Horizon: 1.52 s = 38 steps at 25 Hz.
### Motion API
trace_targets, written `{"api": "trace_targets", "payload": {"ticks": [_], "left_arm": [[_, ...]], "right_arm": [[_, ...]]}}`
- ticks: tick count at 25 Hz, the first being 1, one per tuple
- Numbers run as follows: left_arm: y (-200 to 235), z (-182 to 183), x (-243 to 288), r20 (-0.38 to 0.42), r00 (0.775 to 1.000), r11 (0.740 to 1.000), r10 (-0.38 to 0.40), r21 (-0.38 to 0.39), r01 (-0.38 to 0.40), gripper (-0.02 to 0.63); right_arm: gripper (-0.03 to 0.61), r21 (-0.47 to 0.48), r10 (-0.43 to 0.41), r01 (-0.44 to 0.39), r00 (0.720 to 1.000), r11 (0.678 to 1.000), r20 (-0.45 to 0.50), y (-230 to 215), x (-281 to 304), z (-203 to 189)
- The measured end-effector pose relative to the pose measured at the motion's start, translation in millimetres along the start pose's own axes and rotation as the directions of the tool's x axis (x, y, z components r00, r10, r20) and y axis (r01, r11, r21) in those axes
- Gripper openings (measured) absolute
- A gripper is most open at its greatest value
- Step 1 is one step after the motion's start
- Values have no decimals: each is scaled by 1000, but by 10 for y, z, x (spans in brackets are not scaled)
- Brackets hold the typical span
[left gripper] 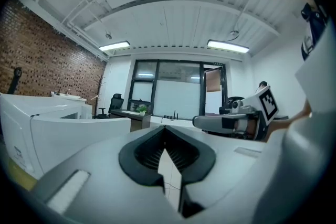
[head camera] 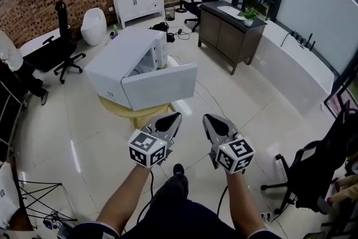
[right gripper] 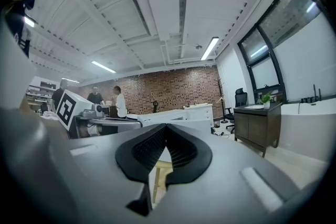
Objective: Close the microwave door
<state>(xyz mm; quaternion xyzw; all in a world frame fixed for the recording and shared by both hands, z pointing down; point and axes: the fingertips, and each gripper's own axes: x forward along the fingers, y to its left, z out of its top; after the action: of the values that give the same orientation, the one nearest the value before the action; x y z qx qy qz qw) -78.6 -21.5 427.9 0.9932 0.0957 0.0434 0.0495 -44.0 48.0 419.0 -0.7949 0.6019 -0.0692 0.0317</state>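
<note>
White and smooth, the microwave's flat rectangular door [head camera: 160, 85] is seen hanging wide open at the centre of the head view. It is swung out from the white box-shaped microwave oven [head camera: 120, 56] up and left of it, which is carried on a small round pale-wood stool [head camera: 120, 108]. Just below the door and apart from it, the left gripper [head camera: 177, 116] and right gripper [head camera: 206, 118] are held clenched on nothing. Were the door pushed too hard, the oven might be slid on its narrow stool; a glancing touch might slip off the slick panel and leave it unlatched.

A potted plant [head camera: 249, 14] tops a dark cabinet [head camera: 226, 36], well apart from a white dresser [head camera: 139, 3].
</note>
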Motion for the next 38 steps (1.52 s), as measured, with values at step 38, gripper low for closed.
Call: {"api": "trace_targets", "payload": {"ticks": [38], "left_arm": [[1740, 137, 1215, 36, 904, 901, 426, -109, -420, 12]], "right_arm": [[2, -55, 509, -525, 842, 849, -179, -1025, 2253, 32]]}}
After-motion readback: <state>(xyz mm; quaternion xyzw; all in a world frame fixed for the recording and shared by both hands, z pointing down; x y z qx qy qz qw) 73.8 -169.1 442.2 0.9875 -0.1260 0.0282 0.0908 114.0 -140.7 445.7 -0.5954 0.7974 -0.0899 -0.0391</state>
